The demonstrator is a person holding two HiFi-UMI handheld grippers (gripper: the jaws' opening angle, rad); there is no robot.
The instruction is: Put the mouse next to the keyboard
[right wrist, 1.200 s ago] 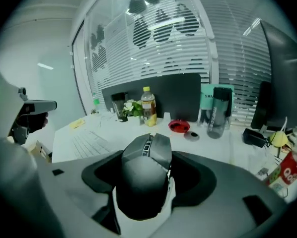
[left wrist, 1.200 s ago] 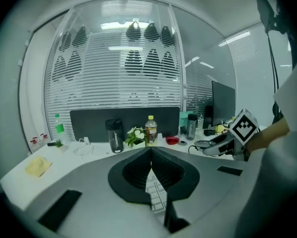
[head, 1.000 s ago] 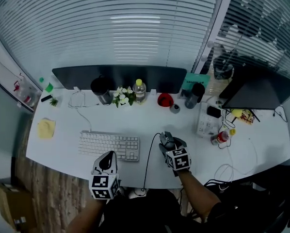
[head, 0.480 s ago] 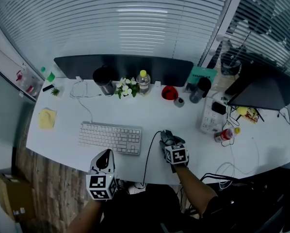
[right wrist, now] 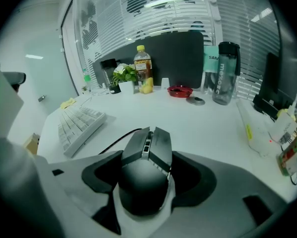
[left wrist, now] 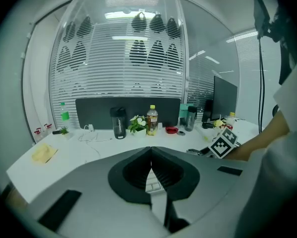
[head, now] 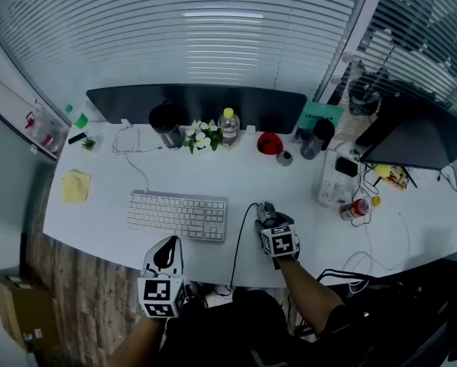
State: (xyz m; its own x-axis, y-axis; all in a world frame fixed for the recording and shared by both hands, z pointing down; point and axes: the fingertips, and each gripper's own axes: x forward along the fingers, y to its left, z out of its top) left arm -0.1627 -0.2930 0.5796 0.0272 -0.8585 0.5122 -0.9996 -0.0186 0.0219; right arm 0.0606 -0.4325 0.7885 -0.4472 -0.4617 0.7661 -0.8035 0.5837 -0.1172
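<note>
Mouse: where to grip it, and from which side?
Pinch the mouse across its narrow flanks at the rear hump, coming from the tail end, since the cable leaves the front. Here the right gripper sits that way, shut on it.

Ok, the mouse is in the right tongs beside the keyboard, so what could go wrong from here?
The cable curves between the mouse and the keyboard; it may tug the mouse askew on release. The right tongs grip the mouse's sides, so lifting before they open wide could drag it away.
</note>
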